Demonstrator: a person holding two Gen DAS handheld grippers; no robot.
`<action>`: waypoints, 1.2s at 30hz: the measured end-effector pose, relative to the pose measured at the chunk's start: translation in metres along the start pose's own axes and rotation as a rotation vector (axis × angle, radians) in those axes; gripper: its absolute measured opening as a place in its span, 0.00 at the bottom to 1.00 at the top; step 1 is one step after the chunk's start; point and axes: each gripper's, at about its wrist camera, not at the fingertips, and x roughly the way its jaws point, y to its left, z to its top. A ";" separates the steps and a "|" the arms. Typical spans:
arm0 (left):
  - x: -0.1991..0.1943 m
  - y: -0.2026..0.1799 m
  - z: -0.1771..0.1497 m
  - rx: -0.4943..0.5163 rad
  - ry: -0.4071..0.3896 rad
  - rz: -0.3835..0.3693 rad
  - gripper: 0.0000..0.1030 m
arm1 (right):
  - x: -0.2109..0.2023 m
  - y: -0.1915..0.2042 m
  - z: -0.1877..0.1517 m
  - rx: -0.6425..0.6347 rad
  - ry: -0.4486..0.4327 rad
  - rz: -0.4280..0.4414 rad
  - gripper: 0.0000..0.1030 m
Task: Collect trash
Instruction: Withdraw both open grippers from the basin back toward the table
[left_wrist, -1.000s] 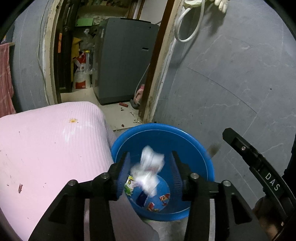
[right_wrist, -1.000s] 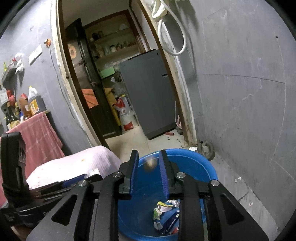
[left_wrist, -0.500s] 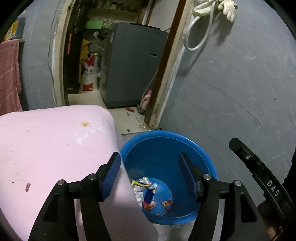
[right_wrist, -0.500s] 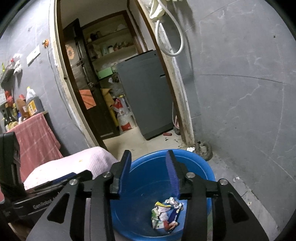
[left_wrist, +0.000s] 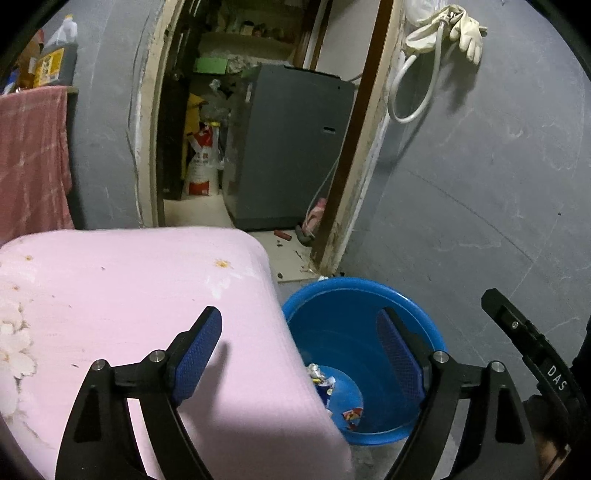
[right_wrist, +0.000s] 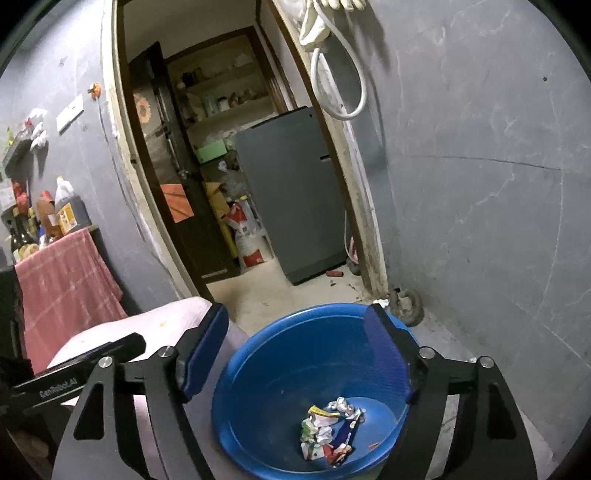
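Note:
A blue plastic bin (right_wrist: 258, 373) stands on the floor beside a pink cushion, and crumpled wrappers (right_wrist: 328, 428) lie at its bottom. My right gripper (right_wrist: 299, 347) hovers over the bin, its jaws opening with nothing between them. In the left wrist view the same bin (left_wrist: 417, 317) shows lower right, the wrappers (left_wrist: 325, 380) partly hidden by the cushion edge. My left gripper (left_wrist: 299, 358) hangs above the cushion edge and the bin, its jaws opening and empty. The right gripper's body (left_wrist: 532, 350) shows at the right edge of that view.
The pink cushion (left_wrist: 129, 295) fills the left foreground. Behind the bin an open doorway leads to a grey appliance (left_wrist: 288, 147) and sacks. A grey wall (left_wrist: 480, 184) rises on the right, with a hose and a glove (left_wrist: 469, 29) hung on it. A red towel (right_wrist: 62, 273) hangs at the left.
A crumpled white wrapper that was between the left fingers fell into the bin. Both grippers went from narrow to wide. The left view drifted left, toward the cushion.

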 end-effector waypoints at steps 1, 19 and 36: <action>-0.002 0.000 0.000 0.001 -0.008 0.003 0.83 | -0.001 0.001 0.000 -0.008 -0.002 0.001 0.79; -0.003 0.005 -0.006 -0.016 -0.051 0.065 0.95 | -0.001 0.005 -0.001 -0.039 -0.005 -0.007 1.00; -0.017 0.006 -0.005 0.008 -0.114 0.069 0.95 | -0.006 0.002 0.000 -0.042 -0.019 -0.017 1.00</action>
